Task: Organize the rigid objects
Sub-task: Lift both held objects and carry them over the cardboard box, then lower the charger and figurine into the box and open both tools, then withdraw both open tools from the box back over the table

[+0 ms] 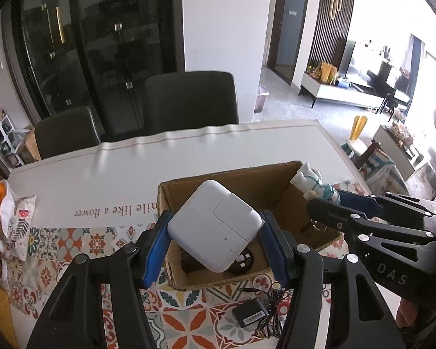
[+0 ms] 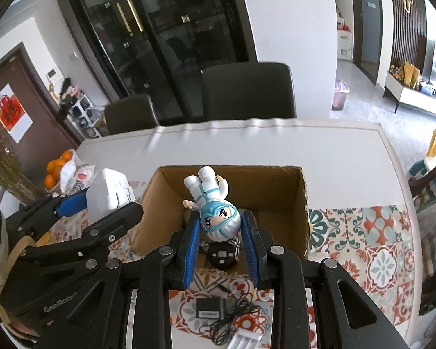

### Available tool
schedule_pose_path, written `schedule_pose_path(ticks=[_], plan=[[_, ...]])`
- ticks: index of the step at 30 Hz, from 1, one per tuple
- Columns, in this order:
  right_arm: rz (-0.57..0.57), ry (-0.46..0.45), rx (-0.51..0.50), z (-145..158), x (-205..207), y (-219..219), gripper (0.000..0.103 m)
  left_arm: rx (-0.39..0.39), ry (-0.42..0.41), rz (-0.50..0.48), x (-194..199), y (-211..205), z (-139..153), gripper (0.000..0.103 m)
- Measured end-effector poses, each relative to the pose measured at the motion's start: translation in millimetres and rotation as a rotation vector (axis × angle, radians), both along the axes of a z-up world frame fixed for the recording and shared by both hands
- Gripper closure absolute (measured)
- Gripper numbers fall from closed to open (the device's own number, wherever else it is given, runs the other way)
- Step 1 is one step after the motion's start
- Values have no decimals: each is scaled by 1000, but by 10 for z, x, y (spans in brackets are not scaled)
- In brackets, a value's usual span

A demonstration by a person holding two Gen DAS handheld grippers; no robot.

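While both claws hang over the open cardboard box, each load sits directly above its drop. The left gripper is clamped on the white power adapter, a squarish block turned corner-forward over the box's near-left part. The right gripper pinches the figurine keychain by its head, long axis pointing away, feet toward the far wall. A black charger lies on the tablecloth, nearer the right claw.
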State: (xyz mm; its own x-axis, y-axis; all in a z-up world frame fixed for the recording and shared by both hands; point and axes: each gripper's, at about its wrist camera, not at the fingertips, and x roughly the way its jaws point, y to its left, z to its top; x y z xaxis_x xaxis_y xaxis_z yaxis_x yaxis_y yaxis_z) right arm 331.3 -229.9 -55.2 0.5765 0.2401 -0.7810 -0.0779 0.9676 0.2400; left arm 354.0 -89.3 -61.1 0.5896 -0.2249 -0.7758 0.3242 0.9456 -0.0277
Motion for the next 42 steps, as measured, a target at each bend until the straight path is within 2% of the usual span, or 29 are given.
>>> schedule_pose_path(ticks=[13,19,22,24,28,30,42], plan=[[-32,114,-30,-375,236,-89,74,52,102,17,294,-120,-368,43],[-42,138,-39,-454,276,-108,74,81,93,40,307,-118,-383,40],[-43,131,-47,-430,264,-97,68,82,81,62,279,-55,-349,35],[-50,125,-65,-403,244,-88,55,85,71,75,242,-12,-322,31],[-64,105,-84,-338,149,-82,55,95,42,102,113,82,-244,26],[-73,100,-78,-298,68,-89,52,93,29,111,42,125,-196,19],[-89,5,-75,24,-510,-17,43,71,-53,116,-522,321,110,11]])
